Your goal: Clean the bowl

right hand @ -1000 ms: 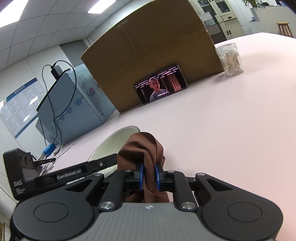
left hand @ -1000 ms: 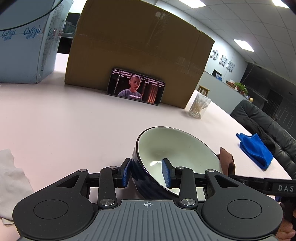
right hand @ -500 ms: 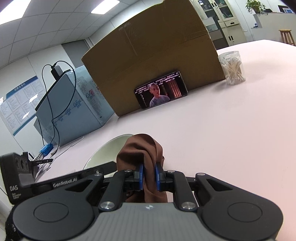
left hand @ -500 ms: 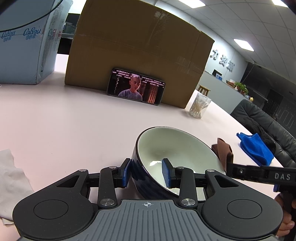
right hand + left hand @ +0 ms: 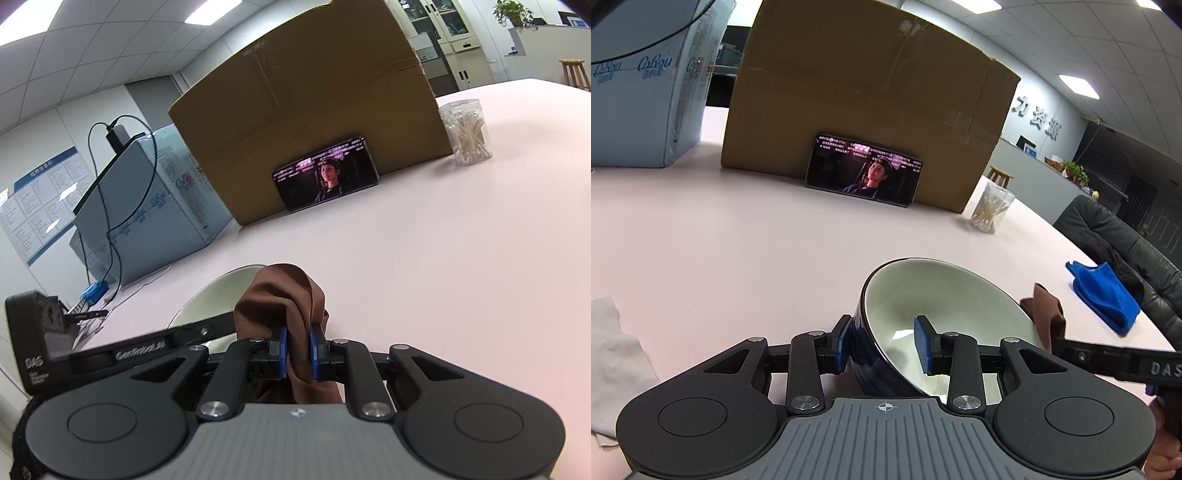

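— Where's the dish?

— The dark-blue ceramic bowl with the pale inside [image 5: 934, 317] sits tilted near the pink table's [image 5: 746, 251] near edge, its rim clamped by the left gripper [image 5: 884, 349]. The right gripper [image 5: 297, 349] is pinched on a brown cloth [image 5: 284, 291] just beside the rim, possibly touching.

— Room to move?

— Open tabletop up to the brown cardboard box [image 5: 864, 96]. The pale-blue carton [image 5: 642, 92] reads "CoBou", I think; the other tool's arm shows "DAS".
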Demonstrator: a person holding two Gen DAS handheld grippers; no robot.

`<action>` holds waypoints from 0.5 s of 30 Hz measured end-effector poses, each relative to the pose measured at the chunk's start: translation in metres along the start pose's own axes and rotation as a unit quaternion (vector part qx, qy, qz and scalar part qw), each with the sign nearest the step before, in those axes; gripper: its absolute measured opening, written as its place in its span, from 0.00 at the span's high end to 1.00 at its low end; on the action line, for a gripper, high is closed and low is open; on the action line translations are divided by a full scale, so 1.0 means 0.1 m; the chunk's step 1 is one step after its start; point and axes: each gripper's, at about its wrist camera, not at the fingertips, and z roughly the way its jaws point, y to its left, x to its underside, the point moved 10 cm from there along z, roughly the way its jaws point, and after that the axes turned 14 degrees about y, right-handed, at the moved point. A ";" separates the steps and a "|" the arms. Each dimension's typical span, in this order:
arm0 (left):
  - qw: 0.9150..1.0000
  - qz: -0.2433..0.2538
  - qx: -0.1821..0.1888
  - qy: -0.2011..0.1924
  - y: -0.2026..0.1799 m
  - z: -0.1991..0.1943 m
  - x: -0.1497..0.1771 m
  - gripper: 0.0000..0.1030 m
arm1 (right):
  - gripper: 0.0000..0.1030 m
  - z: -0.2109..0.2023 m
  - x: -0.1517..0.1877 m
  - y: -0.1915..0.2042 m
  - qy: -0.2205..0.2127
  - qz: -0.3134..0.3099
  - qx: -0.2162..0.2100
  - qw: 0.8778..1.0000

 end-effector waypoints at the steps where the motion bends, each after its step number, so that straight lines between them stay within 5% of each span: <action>1: 1.000 0.000 0.000 0.000 0.00 0.00 0.00 0.68 | 0.85 -0.01 0.02 0.01 0.002 0.000 -0.001 1.000; 15: 1.000 0.002 -0.003 0.005 0.00 0.01 0.02 0.68 | 0.85 -0.08 0.20 0.14 0.022 -0.005 -0.044 0.999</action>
